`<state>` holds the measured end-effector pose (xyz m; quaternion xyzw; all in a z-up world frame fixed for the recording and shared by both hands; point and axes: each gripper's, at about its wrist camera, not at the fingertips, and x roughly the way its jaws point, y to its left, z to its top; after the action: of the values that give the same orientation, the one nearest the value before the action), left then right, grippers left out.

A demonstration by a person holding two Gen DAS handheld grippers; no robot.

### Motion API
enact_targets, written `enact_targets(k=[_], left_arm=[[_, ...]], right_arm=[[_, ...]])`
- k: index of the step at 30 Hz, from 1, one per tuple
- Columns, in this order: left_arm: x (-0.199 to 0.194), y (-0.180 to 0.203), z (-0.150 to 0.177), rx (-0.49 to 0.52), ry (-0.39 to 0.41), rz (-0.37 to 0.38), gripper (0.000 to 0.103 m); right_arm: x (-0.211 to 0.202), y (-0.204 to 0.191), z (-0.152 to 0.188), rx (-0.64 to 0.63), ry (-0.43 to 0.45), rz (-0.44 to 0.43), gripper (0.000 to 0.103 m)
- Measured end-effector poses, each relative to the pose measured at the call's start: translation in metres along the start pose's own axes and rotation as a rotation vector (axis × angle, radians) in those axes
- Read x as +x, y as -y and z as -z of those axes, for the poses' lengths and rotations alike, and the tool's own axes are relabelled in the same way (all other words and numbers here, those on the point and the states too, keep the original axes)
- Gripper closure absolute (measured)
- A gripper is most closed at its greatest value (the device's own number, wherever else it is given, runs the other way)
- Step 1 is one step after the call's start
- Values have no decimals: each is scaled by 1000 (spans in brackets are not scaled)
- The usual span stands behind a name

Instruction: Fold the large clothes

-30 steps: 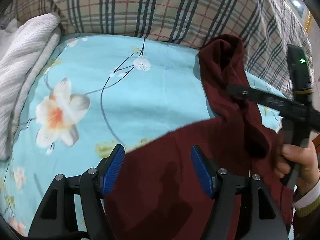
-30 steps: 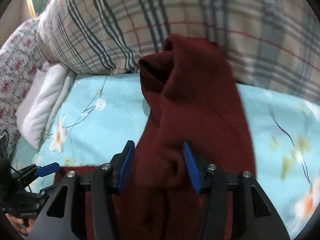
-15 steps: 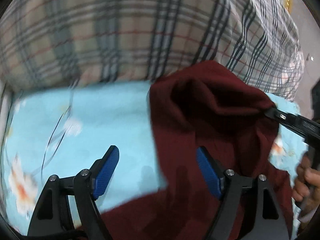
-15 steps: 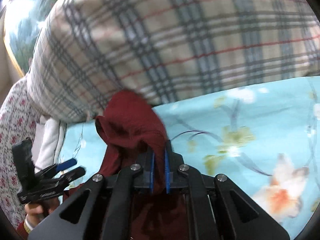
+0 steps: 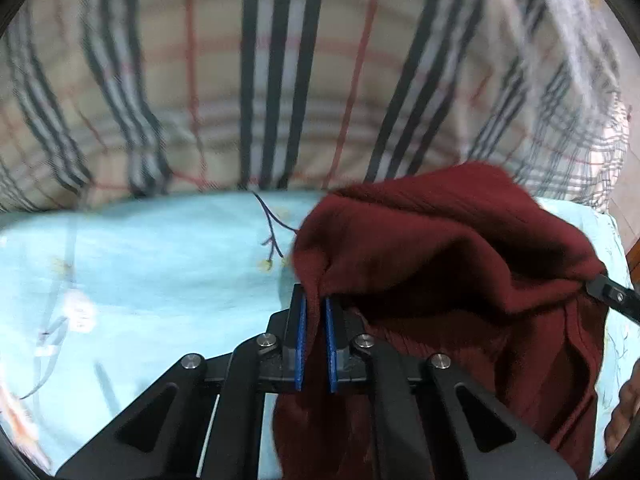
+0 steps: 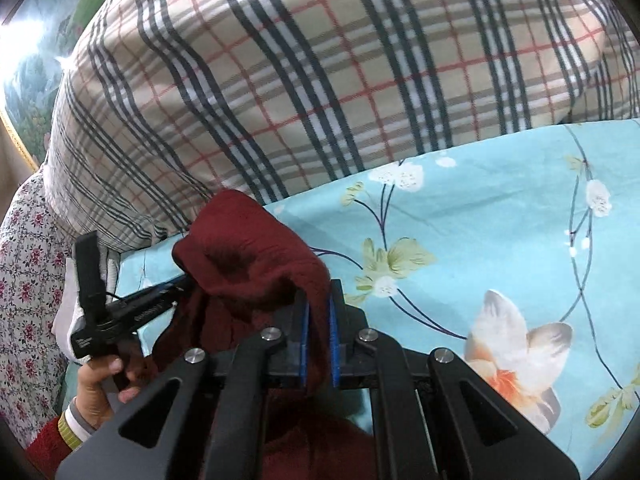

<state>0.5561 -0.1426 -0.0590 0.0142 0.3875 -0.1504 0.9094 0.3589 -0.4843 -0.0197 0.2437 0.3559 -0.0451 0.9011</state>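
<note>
Both grippers, left [image 5: 315, 334] and right [image 6: 318, 340], pinch the sweater [image 5: 448, 248]; the left's jaws have just closed. Plaid quilt [image 6: 300, 72] bulks ahead, floral sheet [image 6: 500, 220] beneath.

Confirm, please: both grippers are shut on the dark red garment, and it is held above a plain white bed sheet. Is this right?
One detail is wrong: the sheet is not plain white but light blue with a flower print, as the right wrist view shows clearly. The rest holds: the left gripper and the right gripper are each shut on the dark red garment, held above that sheet.
</note>
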Motion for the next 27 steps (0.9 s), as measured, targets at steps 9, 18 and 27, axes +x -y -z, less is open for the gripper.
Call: enact_targets(k=[9, 18, 27], left_arm=[[-132, -6, 66, 27, 160, 95, 97], [-183, -18, 184, -4, 109, 126, 101], [-218, -25, 255, -20, 32, 156, 100]], right_arm=[[-73, -33, 50, -117, 31, -68, 95], [-105, -43, 162, -176, -77, -33, 95], [-124, -45, 194, -132, -119, 28, 91]])
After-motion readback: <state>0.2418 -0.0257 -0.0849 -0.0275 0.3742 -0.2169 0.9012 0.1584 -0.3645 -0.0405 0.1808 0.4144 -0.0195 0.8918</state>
